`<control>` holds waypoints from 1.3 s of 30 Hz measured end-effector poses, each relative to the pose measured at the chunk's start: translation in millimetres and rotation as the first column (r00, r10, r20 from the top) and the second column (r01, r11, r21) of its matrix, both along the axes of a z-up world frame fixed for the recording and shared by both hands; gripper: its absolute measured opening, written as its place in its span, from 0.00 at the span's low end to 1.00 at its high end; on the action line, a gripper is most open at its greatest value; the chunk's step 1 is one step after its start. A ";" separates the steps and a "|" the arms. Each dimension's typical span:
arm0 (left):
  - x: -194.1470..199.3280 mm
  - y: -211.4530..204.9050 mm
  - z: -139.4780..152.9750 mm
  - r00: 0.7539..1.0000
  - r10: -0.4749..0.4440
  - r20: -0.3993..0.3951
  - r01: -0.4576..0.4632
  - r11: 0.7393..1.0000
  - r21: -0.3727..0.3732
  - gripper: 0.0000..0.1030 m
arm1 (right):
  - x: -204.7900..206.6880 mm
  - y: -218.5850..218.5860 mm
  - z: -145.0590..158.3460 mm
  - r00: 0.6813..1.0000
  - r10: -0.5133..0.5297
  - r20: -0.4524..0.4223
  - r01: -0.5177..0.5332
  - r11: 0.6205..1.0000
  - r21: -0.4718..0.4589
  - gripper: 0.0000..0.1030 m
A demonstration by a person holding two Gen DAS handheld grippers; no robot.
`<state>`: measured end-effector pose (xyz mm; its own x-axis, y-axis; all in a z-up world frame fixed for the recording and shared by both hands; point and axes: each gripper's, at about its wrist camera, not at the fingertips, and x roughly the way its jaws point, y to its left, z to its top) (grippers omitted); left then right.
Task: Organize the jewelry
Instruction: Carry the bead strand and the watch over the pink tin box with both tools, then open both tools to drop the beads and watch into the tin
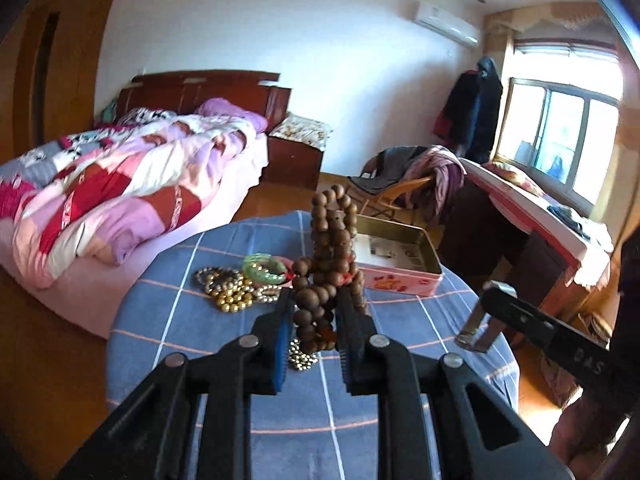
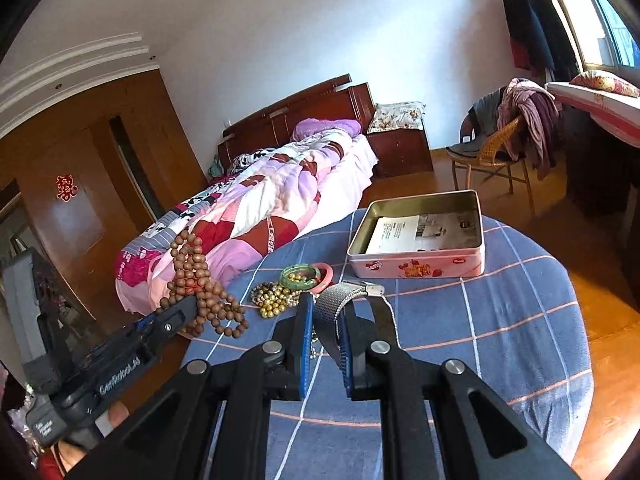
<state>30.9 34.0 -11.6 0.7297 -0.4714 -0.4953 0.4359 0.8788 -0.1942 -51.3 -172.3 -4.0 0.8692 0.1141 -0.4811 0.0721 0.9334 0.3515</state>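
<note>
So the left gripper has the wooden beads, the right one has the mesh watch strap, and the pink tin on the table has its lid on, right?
Not quite: the pink tin is open, no lid on it, as the right wrist view shows. The rest holds: left gripper grips the wooden beads, right gripper the mesh watch strap.

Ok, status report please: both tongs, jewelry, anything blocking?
Left tongs shut on wooden bead string. Right tongs shut on mesh watch band. Tin box open. Path clear.

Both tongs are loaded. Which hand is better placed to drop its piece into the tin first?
Right, probably. The right tongs grip the mesh watch band nearer the open tin; the left tongs hold the wooden beads farther off.
</note>
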 end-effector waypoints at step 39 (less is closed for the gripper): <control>149.5 -186.9 -68.0 0.971 -0.146 -0.187 0.180 0.967 0.179 0.21 | 215.6 -135.5 -97.5 0.957 -0.200 -0.208 0.187 0.979 -0.082 0.12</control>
<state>180.4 -152.9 -79.7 0.5475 -0.4598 -0.6991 0.5515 0.8267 -0.1118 164.3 -307.8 -101.5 0.7478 -0.0816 -0.6588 0.3208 0.9133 0.2510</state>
